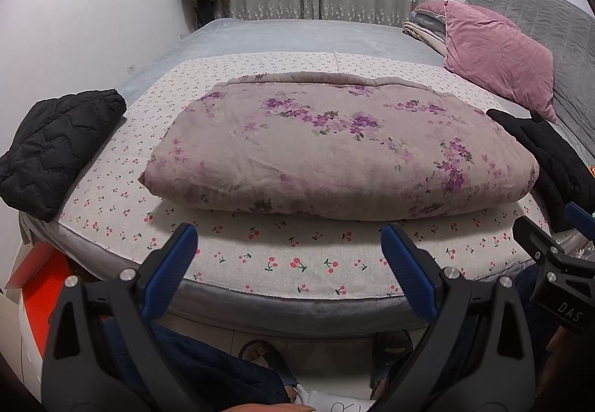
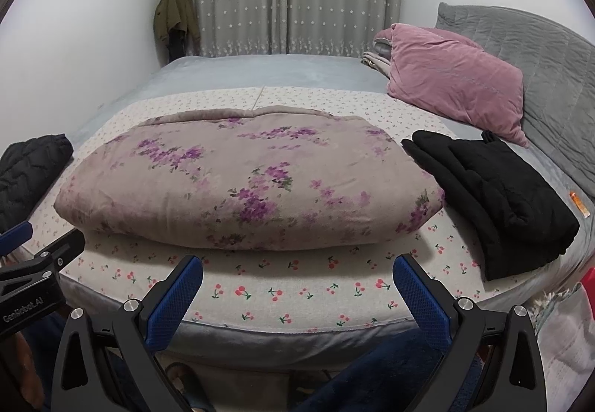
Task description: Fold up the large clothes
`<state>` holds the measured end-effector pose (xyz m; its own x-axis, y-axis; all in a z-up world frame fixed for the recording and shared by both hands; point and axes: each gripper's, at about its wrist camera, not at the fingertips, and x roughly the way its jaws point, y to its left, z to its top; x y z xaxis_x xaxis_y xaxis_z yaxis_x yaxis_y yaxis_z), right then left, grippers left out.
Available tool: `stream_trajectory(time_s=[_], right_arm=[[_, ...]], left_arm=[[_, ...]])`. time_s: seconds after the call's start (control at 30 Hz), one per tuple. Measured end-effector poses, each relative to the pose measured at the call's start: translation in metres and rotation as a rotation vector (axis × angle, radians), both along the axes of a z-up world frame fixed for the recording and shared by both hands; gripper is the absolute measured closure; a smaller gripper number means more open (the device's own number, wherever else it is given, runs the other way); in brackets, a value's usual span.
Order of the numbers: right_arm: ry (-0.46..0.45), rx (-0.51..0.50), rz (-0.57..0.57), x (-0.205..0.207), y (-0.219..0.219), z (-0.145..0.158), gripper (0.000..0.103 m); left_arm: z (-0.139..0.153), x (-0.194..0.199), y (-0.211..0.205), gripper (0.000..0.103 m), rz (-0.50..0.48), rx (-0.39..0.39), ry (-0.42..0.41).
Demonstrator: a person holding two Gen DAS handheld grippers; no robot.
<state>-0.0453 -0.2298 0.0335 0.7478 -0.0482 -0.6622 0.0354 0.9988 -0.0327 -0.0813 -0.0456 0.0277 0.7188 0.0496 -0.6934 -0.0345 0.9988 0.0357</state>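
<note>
Both the left gripper (image 1: 290,252) and right gripper (image 2: 297,285) gape wide, empty, at 6 o'clock of the folded floral quilt (image 1: 334,151) lying mid-bed; probably between items, next reaching the black garment (image 2: 494,196) at 3 o'clock.

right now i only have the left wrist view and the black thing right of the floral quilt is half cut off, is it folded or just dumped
observer: The black garment is folded into a flat stack, lying right beside the floral quilt.
operator: anything past it i cant see
observer: A small orange item lies just beyond the garment's right side; I can't tell what it is.
operator: and the right jaws
observer: The right gripper has its jaws open and empty, hovering short of the quilt.
</note>
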Motion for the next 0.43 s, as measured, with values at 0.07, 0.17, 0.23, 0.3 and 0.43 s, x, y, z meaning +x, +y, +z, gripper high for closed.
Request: stream_trajectory(time_s=[0.07, 0.17, 0.23, 0.3, 0.43], right_arm=[[0.000, -0.001, 0.000, 0.0003, 0.0009, -0.0001, 0.000], [0.000, -0.002, -0.001, 0.0005, 0.0013, -0.0006, 0.000], [0.001, 0.001, -0.002, 0.0005, 0.0011, -0.0007, 0.000], [0.003, 0.000, 0.000, 0.0006, 0.0012, -0.0009, 0.000], [0.003, 0.001, -0.001, 0.0005, 0.0031, -0.0015, 0.000]], left_arm=[[-0.0003, 0.0005, 0.0006, 0.004, 0.003, -0.005, 0.001], [-0.0004, 0.0007, 0.0004, 0.004, 0.004, -0.006, 0.001], [-0.0005, 0.0007, 0.0004, 0.004, 0.004, -0.005, 0.002], [-0.0006, 0.0008, 0.0003, 0.004, 0.002, -0.004, 0.004], [-0.0008, 0.0008, 0.0010, 0.004, 0.005, -0.006, 0.005]])
